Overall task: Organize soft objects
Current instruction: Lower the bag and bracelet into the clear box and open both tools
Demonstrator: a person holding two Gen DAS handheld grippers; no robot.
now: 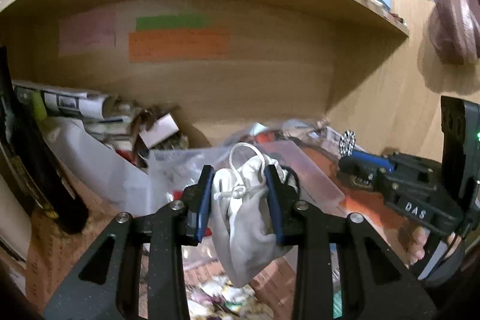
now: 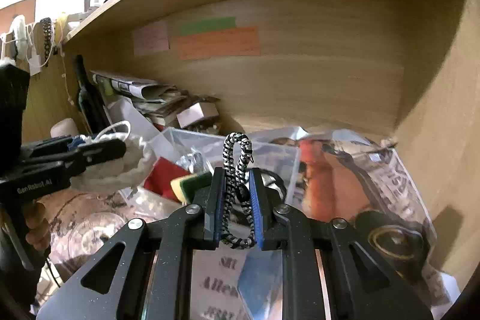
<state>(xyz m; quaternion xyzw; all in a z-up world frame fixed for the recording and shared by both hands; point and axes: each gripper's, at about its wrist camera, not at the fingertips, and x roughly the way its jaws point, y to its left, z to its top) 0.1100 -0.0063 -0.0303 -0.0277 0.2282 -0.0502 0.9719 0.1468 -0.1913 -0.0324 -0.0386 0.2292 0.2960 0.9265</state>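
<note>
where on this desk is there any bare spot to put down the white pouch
Hardly any. The white drawstring pouch hangs in the left gripper over clutter. The only open spot is inside the clear plastic bin, beside the yellow-green sponge. Crowded: the paper stack at left and the crinkled plastic bags at right.

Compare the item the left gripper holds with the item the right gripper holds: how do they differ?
The white drawstring pouch in the left gripper is a plain, baggy cloth sack; the braided cord in the right gripper is a thin, black-and-white patterned strand.
The pouch sags below the gripper; the cord loops up above it.
Both are soft and clamped between blue pads.
</note>
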